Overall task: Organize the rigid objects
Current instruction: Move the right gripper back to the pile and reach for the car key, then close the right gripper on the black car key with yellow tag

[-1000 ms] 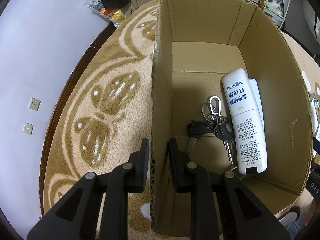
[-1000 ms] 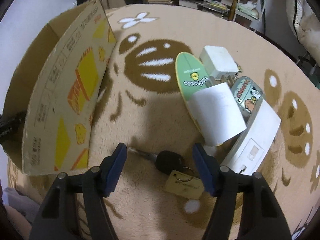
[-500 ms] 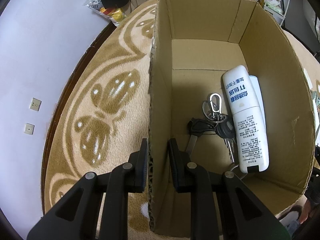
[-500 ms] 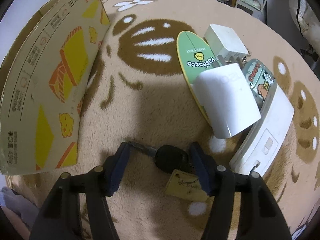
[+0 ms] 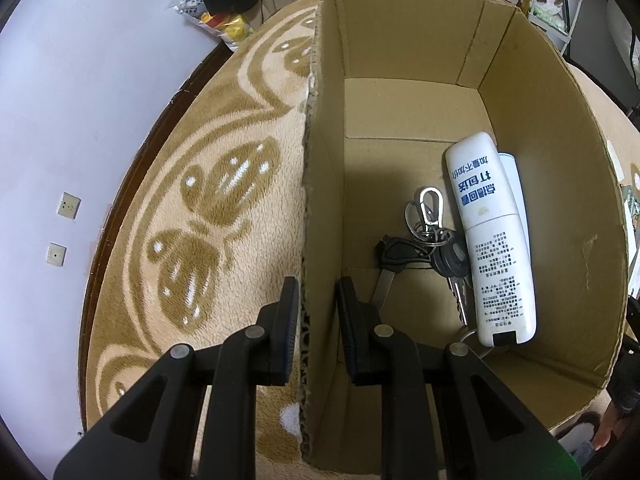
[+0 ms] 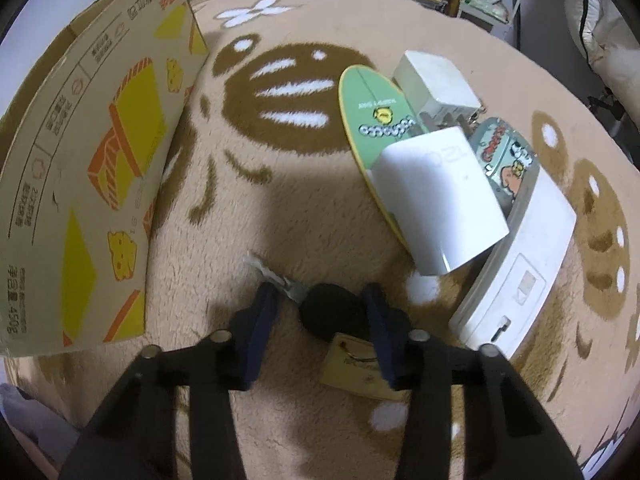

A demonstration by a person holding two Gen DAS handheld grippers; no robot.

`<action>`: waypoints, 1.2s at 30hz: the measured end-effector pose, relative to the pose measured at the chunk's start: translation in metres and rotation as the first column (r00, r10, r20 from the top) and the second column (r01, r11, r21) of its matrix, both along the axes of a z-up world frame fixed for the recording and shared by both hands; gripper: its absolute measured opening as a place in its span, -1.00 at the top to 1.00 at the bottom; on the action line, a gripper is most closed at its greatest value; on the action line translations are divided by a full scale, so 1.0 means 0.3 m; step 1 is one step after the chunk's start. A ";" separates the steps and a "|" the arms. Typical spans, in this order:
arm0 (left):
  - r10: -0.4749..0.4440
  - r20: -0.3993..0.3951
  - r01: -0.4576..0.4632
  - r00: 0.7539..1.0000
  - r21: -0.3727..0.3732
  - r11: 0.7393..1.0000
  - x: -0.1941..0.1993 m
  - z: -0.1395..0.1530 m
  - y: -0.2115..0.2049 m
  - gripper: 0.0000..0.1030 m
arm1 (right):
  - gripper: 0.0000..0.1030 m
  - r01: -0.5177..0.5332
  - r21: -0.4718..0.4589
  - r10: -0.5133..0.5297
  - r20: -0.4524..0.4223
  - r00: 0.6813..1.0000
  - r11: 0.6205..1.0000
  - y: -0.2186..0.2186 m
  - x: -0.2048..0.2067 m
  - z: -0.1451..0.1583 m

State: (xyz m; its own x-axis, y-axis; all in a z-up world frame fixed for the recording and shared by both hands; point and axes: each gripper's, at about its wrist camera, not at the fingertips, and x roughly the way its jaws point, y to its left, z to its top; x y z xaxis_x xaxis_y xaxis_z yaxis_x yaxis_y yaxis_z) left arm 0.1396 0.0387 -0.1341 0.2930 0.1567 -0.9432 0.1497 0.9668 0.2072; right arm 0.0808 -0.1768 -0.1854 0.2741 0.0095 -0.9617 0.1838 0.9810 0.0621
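1. We find the right gripper (image 6: 320, 312) spread, straddling the black key (image 6: 329, 311) on the carpet (image 6: 248, 208).
2. The left gripper (image 5: 318, 300) pinches the cardboard box (image 5: 400, 40) wall.
3. Pickup step, we judge; next calls for closing, lifting, boxing.

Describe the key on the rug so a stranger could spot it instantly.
Start at the printed cardboard box on the tan rug; right of it lies a pile of white and green items. The key lies nearer, between the right gripper fingers: black head, silver blade, tan tag.
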 end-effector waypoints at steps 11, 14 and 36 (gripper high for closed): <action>-0.002 -0.001 0.002 1.000 0.001 1.000 -0.002 0.000 0.001 0.62 | 0.35 -0.014 -0.043 0.017 0.059 0.998 0.999 0.033 0.020 0.035; -0.001 -0.002 0.001 1.000 -0.001 1.000 -0.001 0.000 0.000 0.62 | 0.35 -0.009 -0.044 0.013 0.099 0.995 0.999 0.046 0.029 0.058; -0.005 -0.004 0.005 1.000 0.008 1.000 -0.003 -0.002 -0.004 0.62 | 0.35 0.010 -0.027 -0.001 0.333 0.943 1.000 0.081 0.068 0.194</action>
